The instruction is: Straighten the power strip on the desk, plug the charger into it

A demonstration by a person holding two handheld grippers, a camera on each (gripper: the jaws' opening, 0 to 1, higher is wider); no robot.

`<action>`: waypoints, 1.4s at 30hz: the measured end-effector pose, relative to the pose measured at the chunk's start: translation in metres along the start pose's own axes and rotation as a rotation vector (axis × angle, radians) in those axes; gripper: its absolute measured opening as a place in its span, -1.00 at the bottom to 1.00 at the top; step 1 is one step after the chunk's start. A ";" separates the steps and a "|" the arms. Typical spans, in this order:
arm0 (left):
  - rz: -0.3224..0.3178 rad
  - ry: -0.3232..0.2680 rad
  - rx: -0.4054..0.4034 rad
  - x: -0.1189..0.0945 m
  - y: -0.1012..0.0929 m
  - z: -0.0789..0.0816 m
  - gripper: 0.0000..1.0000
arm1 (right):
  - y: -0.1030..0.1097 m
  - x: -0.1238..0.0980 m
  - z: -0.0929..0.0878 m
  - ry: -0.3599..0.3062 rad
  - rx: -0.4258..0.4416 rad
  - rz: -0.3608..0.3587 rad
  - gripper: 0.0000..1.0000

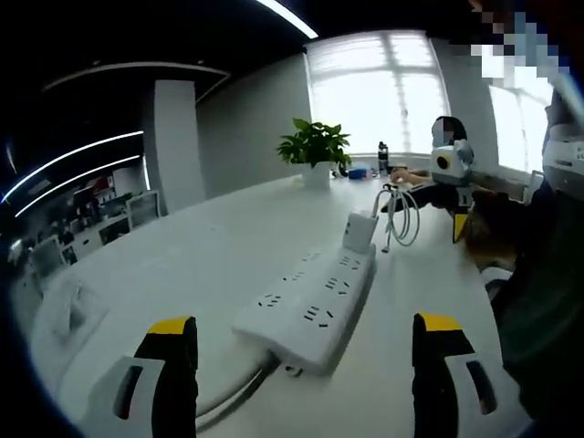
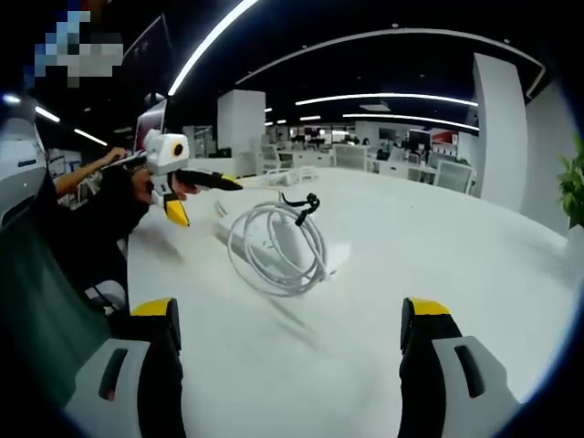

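A white power strip lies on the white table, running away from my left gripper, whose jaws stand open on either side of its near end. A white charger stands upright at the strip's far end. Its white cable hangs in a coil just beyond. My right gripper hovers behind that coil. In the right gripper view the cable coil lies ahead of my open right gripper, with the strip behind it. The left gripper is hand-held at the far left.
A potted plant and a dark bottle stand at the table's far end by the windows. A person's dark clothing is at the table's right edge. A small pale object lies on the left. Office desks and chairs stand beyond.
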State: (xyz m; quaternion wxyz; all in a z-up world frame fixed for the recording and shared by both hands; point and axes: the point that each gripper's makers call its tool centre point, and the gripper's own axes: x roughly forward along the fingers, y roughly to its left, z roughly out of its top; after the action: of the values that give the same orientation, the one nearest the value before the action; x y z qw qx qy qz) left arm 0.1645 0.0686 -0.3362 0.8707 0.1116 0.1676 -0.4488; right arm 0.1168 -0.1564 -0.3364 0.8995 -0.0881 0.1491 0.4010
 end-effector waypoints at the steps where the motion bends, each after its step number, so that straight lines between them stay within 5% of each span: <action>1: 0.002 -0.001 0.000 -0.001 -0.001 0.000 0.99 | 0.000 0.000 0.001 -0.001 -0.001 0.001 0.99; 7: -0.016 -0.020 -0.023 -0.006 -0.009 0.000 0.99 | 0.000 0.003 0.000 0.004 0.009 -0.002 0.99; 42: 0.124 -0.062 -0.058 -0.055 -0.020 -0.005 0.99 | 0.008 0.009 0.010 -0.005 0.004 0.006 0.98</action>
State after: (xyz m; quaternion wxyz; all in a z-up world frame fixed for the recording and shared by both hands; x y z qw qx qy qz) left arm 0.1173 0.1002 -0.3198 0.9043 0.0825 0.1462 -0.3924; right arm 0.1188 -0.1423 -0.3306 0.8988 -0.0848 0.1479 0.4039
